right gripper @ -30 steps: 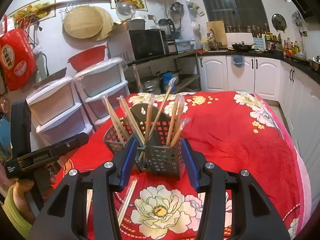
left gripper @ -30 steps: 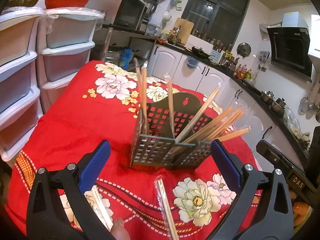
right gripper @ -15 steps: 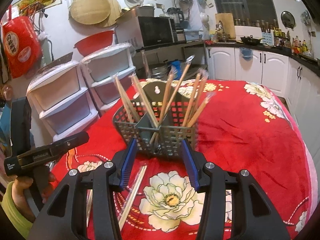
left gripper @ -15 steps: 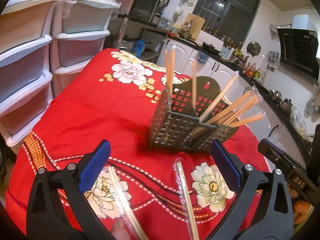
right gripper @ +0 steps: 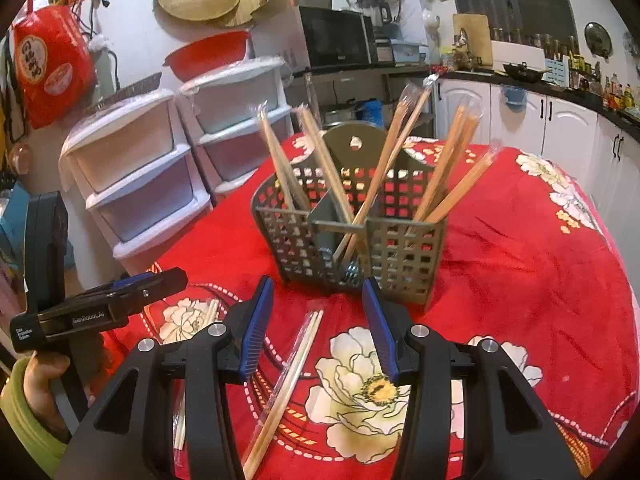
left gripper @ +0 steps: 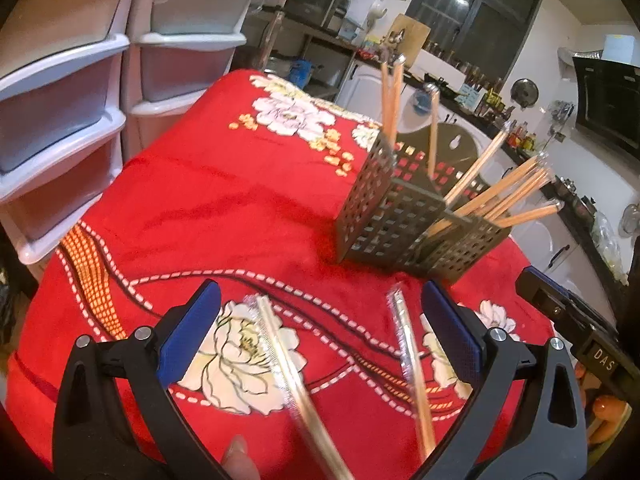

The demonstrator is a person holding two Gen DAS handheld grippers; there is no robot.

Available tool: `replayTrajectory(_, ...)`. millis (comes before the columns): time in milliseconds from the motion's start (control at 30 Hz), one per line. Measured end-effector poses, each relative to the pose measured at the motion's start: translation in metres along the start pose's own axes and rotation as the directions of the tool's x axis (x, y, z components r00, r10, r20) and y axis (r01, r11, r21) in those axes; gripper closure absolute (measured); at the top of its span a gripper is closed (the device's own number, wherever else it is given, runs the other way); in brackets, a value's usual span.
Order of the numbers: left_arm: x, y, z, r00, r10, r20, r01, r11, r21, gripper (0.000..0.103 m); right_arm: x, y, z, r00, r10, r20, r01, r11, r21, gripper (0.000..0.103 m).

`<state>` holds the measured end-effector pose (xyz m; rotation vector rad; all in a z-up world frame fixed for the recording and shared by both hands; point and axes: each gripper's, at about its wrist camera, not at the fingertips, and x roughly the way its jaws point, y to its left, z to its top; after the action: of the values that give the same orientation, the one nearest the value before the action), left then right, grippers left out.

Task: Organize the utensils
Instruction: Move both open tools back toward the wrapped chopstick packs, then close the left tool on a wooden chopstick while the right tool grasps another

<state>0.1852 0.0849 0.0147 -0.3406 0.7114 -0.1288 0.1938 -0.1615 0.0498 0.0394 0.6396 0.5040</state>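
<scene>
1. Worktop [right gripper: 540,264]: covered in a red flowered cloth; carries everything listed below.
2. Rack [right gripper: 352,232]: grey perforated utensil holder, upright, at the centre of the worktop, far of both hand-held grippers. Divided into compartments; wrapped chopsticks [right gripper: 444,168] stand in it, lower ends down, tops fanning left and right.
3. Left hand-held gripper [left gripper: 320,332]: jaws spread wide, nothing between them; hovers over the near left of the worktop.
4. Right hand-held gripper [right gripper: 318,320]: jaws spread, empty; just near of the rack.
5. Loose pair A [right gripper: 288,380]: wrapped chopsticks flat on the cloth, between the right hand-held gripper's jaws in its view. Long axis runs near-to-far, far end leaning slightly right toward the rack.
6. Loose pair B [left gripper: 292,376]: wrapped, flat, under the left hand-held gripper; blurred. Long axis near-to-far, far end tilted left.
7. Handling note (judgement): the step in hand looks like picking up a loose pair. Set the jaws across the long axis, near mid-length, so the pair hangs level. Close on both sticks through the slippery wrapper, then tip one end down into a free compartment.
</scene>
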Motion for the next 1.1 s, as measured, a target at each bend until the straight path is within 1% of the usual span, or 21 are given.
replayTrajectory(100,0.005,0.008,-0.004,1.0,0.011,-0.021,-0.011,1.0,-0.007,0.012,0.01,0.004,-0.003,1.0,0.002,-0.021,-0.002,1.0,-0.007,0.059)
replayTrajectory(167,0.008,0.012,-0.007,0.999,0.016,-0.034,-0.016,1.0,-0.008,0.014,0.015,0.006,-0.006,0.999,0.005,-0.034,-0.005,1.0,-0.009,0.059)
replayTrajectory(267,0.016,0.018,-0.011,0.998,0.016,-0.063,-0.017,1.0,-0.012,0.023,0.025,0.009,-0.009,0.998,0.005,-0.055,-0.006,1.0,-0.013,0.059)
replayTrajectory(333,0.02,0.022,-0.013,0.997,0.005,-0.083,-0.007,1.0,-0.022,0.036,0.032,0.01,-0.011,0.998,0.005,-0.07,-0.006,1.0,-0.014,0.059)
replayTrajectory(367,0.022,0.024,-0.014,0.996,0.002,-0.094,-0.005,1.0,-0.028,0.04,0.035,0.011,-0.013,0.997,0.006,-0.077,-0.008,1.0,-0.015,0.059)
replayTrajectory(433,0.029,0.03,-0.017,0.992,-0.021,-0.123,0.014,0.998,-0.053,0.052,0.043,0.012,-0.015,0.996,0.006,-0.091,-0.008,1.0,-0.018,0.059)
replayTrajectory(533,0.036,0.035,-0.02,0.987,-0.041,-0.155,0.03,0.997,-0.072,0.063,0.053,0.011,-0.018,0.994,0.007,-0.114,-0.009,1.0,-0.018,0.059)
replayTrajectory(600,0.043,0.038,-0.022,0.982,-0.058,-0.179,0.042,0.995,-0.092,0.068,0.062,0.011,-0.019,0.991,0.007,-0.132,-0.009,1.0,-0.019,0.059)
replayTrajectory(700,0.052,0.041,-0.024,0.977,-0.065,-0.203,0.043,0.993,-0.111,0.069,0.073,0.012,-0.022,0.988,0.007,-0.156,-0.01,1.0,-0.02,0.061)
replayTrajectory(900,0.057,0.044,-0.02,0.975,-0.064,-0.211,0.041,0.993,-0.115,0.069,0.099,0.013,-0.024,0.975,0.002,-0.222,-0.011,0.999,-0.036,0.063)
replayTrajectory(1100,0.064,0.041,-0.015,0.974,-0.038,-0.224,0.017,0.995,-0.094,0.069,0.119,0.02,-0.021,0.966,-0.013,-0.257,-0.003,0.998,-0.061,0.063)
